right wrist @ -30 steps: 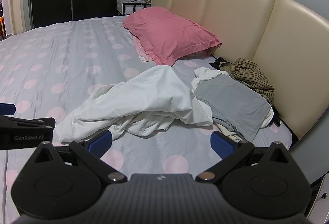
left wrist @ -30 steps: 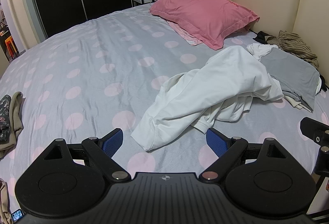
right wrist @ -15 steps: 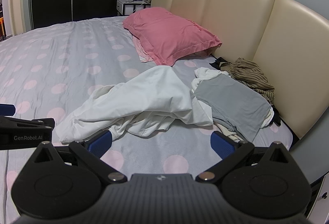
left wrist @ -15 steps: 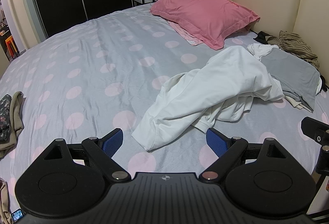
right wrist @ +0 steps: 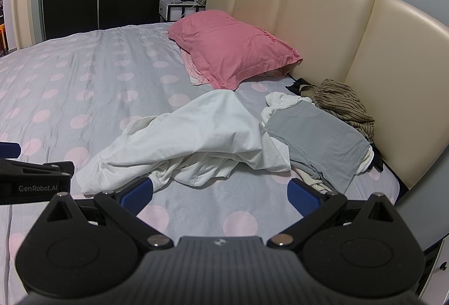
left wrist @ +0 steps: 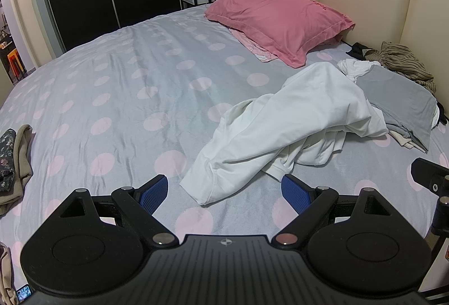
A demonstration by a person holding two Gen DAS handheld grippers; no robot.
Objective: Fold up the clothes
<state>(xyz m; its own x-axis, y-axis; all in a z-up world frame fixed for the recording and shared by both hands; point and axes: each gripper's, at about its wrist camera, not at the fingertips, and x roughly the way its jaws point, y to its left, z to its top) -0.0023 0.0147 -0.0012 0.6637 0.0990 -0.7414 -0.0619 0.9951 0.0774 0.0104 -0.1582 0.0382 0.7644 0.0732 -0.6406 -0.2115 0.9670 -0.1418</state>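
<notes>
Both tools hung above the near edge of the grey bedspread with pale pink dots (left wrist: 118,86). The left gripper (left wrist: 226,194) had its blue-padded jaws spread wide and gripped nothing; the right gripper (right wrist: 220,194) was equally wide and empty. The crumpled white long-sleeved garment (left wrist: 283,122) lay just ahead of them, its far edge touching a folded grey shirt (right wrist: 317,134) near the cream padded headboard (right wrist: 322,24).

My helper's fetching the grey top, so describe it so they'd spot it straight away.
Find the beige headboard, then the clothes heaped at its foot, right of the pink pillow. The grey top lies flat there: smooth, plain grey, unlike the crumpled white garment and striped brown one.
</notes>
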